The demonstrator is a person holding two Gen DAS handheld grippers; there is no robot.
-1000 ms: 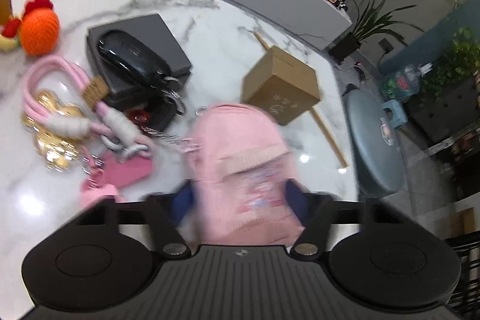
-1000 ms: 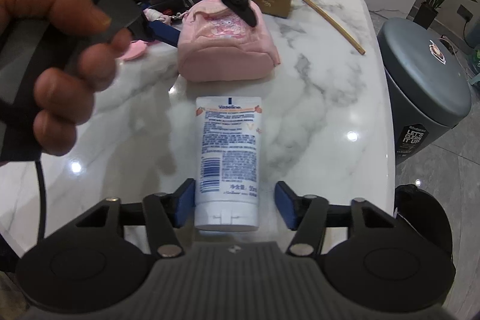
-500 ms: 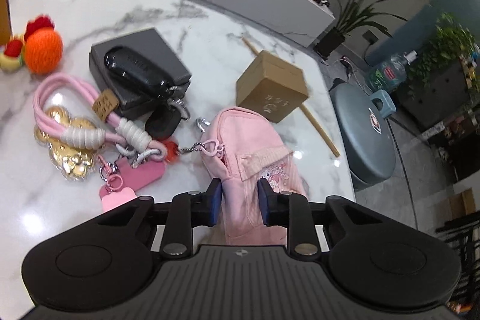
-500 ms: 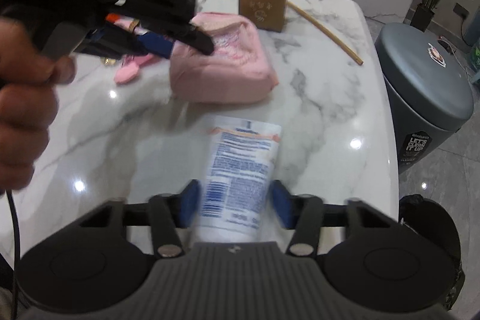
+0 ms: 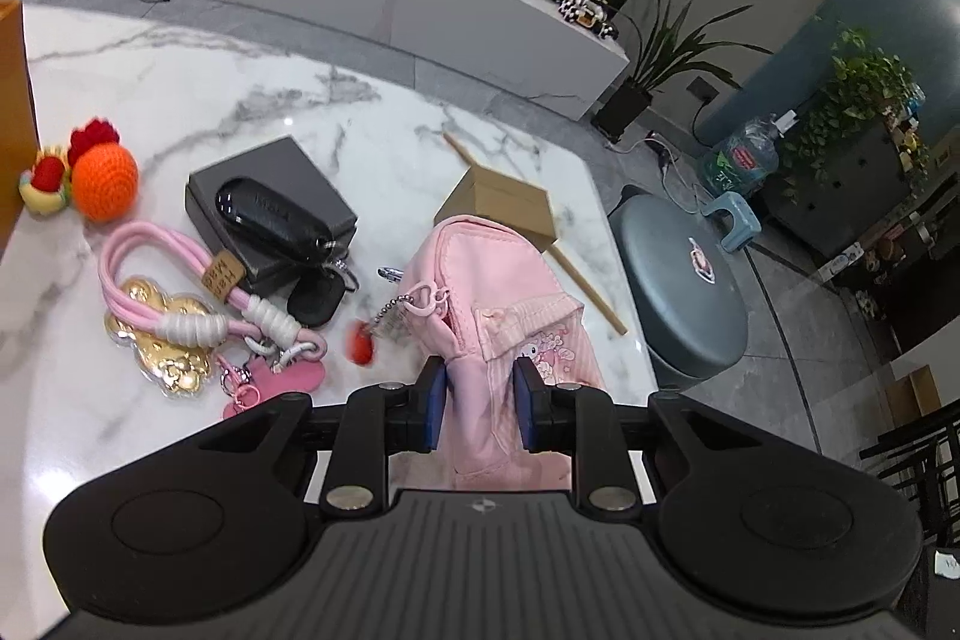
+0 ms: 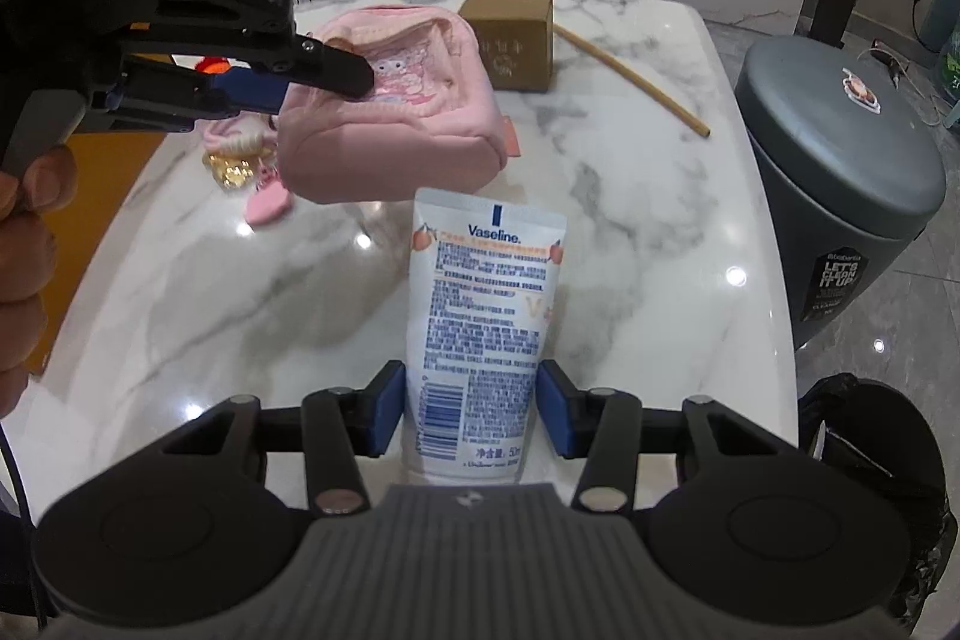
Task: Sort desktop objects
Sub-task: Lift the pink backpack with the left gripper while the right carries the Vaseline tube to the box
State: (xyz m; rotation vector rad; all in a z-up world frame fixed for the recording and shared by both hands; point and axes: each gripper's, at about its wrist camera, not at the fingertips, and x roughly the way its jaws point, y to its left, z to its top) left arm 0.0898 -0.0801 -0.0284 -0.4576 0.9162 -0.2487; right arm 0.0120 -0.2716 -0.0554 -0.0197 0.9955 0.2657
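Note:
My left gripper (image 5: 478, 403) is shut on a small pink backpack pouch (image 5: 498, 304) and holds it lifted above the marble table (image 5: 210, 100). The pouch also shows in the right wrist view (image 6: 396, 100), hanging from the left gripper (image 6: 324, 70) with its zip open. My right gripper (image 6: 471, 412) is shut on a white Vaseline tube (image 6: 480, 316) and holds it above the table, just in front of the pouch.
Black box with a car key (image 5: 270, 214), pink rope keychain with gold charm (image 5: 174, 304), orange crochet toy (image 5: 102, 181), cardboard box (image 5: 504, 208) and wooden stick (image 6: 630, 70) lie on the table. A grey bin (image 6: 840, 148) stands beyond the right edge.
My left gripper closed on the pink pouch and lifted it off the table. My right gripper closed on the Vaseline tube and raised it.

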